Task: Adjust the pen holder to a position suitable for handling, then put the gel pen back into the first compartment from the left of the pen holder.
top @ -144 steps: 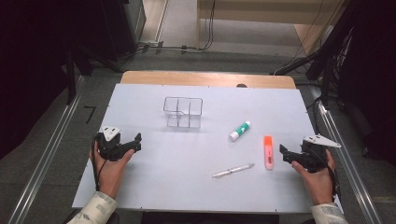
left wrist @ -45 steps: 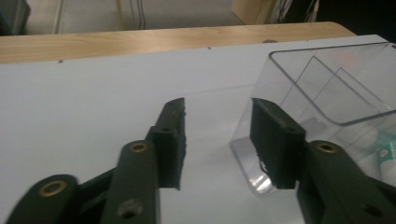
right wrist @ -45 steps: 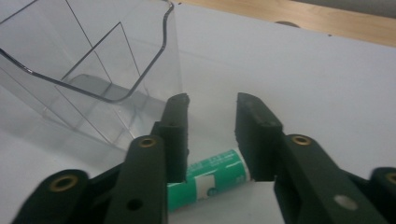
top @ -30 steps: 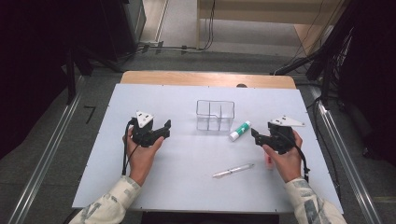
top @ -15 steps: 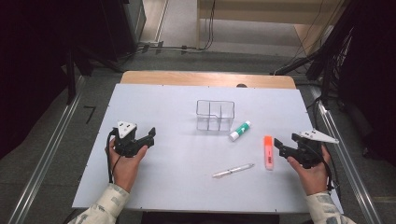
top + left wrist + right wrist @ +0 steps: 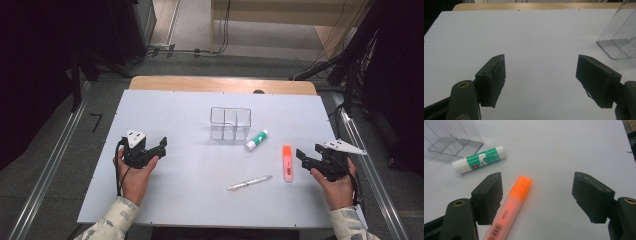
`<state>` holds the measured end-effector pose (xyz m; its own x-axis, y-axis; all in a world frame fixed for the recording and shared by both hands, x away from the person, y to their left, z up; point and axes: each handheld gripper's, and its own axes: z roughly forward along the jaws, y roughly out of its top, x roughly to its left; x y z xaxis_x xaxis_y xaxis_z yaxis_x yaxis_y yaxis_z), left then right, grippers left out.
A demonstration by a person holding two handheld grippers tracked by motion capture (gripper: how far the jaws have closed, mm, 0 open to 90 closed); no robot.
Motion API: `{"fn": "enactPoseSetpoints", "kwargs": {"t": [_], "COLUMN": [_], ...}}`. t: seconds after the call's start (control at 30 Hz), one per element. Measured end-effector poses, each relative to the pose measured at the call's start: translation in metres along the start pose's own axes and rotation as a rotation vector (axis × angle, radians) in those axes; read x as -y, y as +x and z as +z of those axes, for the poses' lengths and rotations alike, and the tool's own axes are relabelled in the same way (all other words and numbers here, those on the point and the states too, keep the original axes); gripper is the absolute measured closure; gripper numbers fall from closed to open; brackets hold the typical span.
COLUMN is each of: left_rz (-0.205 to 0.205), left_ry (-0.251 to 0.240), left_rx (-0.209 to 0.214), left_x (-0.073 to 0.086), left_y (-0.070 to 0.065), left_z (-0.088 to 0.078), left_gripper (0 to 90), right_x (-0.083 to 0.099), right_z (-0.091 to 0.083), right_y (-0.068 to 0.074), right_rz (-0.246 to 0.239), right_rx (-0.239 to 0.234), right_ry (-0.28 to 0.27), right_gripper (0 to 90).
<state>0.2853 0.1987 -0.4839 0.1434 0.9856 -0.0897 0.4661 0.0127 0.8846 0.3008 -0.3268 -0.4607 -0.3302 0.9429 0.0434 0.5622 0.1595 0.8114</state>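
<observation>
The right gripper (image 6: 306,156) sits near the desk's right edge with its jaws spread wide and empty, just beside the orange highlighter (image 6: 287,163), which lies flat on the white desk (image 6: 190,200) pointing toward the far edge; in the right gripper view the highlighter (image 6: 510,202) runs along the inner face of one jaw, not centred in the gap. This reads as the approach before a pick, probably to load the clear plastic organiser (image 6: 230,123) standing at mid-desk; the next move calls for shifting the gripper sideways to straddle the highlighter, lowering, then closing across its narrow body. The left gripper (image 6: 159,146) rests near the left edge, equally wide and empty. The green-banded glue stick (image 6: 257,140) lies just right of the organiser, the white pen (image 6: 249,182) nearer the front edge. Half a second earlier both hands were about where they are now; a second ago they were up beside the organiser
</observation>
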Motion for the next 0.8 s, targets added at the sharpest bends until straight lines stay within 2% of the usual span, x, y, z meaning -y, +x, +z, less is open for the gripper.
{"fn": "enactPoseSetpoints", "kwargs": {"t": [0.5, 0.8], "left_rz": [0.022, 0.054], "left_ry": [-0.012, 0.001], "left_rx": [0.019, 0.077], "left_x": [0.000, 0.001], "left_y": [-0.007, -0.025], "left_z": [0.000, 0.004], "left_gripper": [23.9, 23.5], "right_x": [0.000, 0.001], "right_z": [0.000, 0.001], "right_y": [-0.001, -0.002], "right_rz": [0.000, 0.004], "right_rx": [0.006, 0.012], "right_ry": [0.004, 0.004], "right_gripper": [23.7, 23.7]}}
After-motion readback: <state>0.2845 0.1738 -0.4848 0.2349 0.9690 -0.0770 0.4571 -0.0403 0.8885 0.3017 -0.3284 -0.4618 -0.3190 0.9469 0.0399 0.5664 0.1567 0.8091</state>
